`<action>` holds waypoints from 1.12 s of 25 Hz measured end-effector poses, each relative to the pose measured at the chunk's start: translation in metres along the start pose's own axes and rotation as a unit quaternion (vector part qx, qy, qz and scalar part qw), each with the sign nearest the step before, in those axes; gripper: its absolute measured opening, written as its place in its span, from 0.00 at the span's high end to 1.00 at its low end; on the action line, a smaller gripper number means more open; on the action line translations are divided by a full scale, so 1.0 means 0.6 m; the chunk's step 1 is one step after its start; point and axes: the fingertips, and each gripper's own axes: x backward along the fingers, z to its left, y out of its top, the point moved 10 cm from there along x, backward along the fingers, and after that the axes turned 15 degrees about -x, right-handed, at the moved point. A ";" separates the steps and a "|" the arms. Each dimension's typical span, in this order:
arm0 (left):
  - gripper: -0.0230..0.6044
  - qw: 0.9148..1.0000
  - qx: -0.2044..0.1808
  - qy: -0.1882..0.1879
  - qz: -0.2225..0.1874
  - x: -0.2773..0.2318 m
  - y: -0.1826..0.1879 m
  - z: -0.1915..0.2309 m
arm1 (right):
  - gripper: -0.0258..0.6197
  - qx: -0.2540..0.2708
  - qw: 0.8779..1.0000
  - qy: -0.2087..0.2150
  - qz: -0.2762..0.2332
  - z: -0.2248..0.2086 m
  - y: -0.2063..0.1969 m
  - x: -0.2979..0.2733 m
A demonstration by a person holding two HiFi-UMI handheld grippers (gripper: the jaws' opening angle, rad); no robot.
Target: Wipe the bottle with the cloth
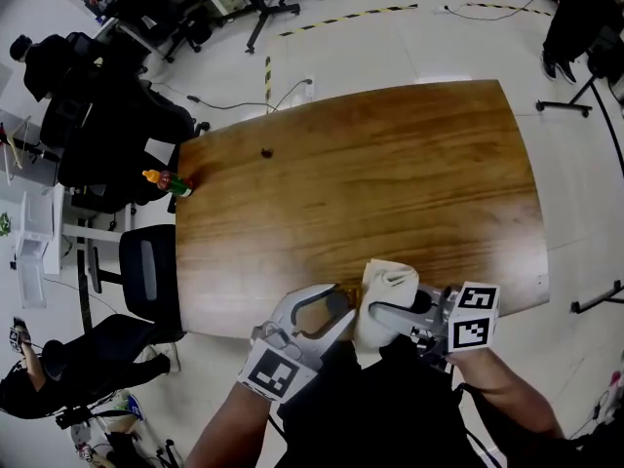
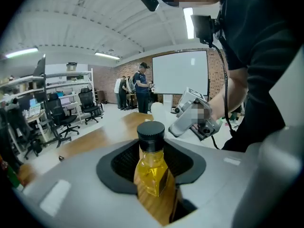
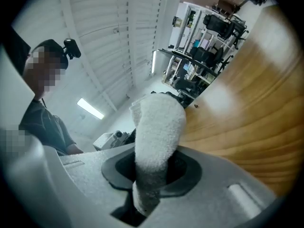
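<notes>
A clear bottle (image 2: 152, 171) of yellow liquid with a black cap stands between the jaws of my left gripper (image 2: 153, 186), which is shut on its body. In the head view the bottle (image 1: 318, 313) is held over the near edge of the wooden table (image 1: 390, 164), in the left gripper (image 1: 336, 318). My right gripper (image 3: 151, 175) is shut on a white fluffy cloth (image 3: 156, 127) that sticks out past its jaws. From above, the cloth (image 1: 383, 293) bunches up just right of the bottle, close to it, in the right gripper (image 1: 392, 312).
A small bottle with an orange cap (image 1: 168, 181) stands at the table's left edge, and a tiny dark object (image 1: 266, 151) lies near its far side. Office chairs (image 1: 146, 271) stand left of the table. People (image 2: 140, 87) stand far off across the room.
</notes>
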 end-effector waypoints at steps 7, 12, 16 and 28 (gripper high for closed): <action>0.70 1.000 0.017 0.008 -0.018 0.002 -0.005 -0.020 | 0.85 -0.003 0.999 -0.016 0.036 -0.037 0.012 -0.015; 0.72 0.998 0.050 0.019 -0.028 0.002 -0.020 -0.024 | 0.85 -0.006 0.999 -0.021 0.043 -0.045 0.014 -0.031; 0.73 0.998 0.050 0.027 -0.026 0.001 -0.024 -0.027 | 0.85 -0.004 0.998 -0.043 0.051 -0.060 0.013 -0.033; 0.73 0.996 0.068 0.039 -0.032 0.004 -0.027 -0.031 | 0.85 0.008 0.973 -0.187 0.134 -0.120 0.006 -0.059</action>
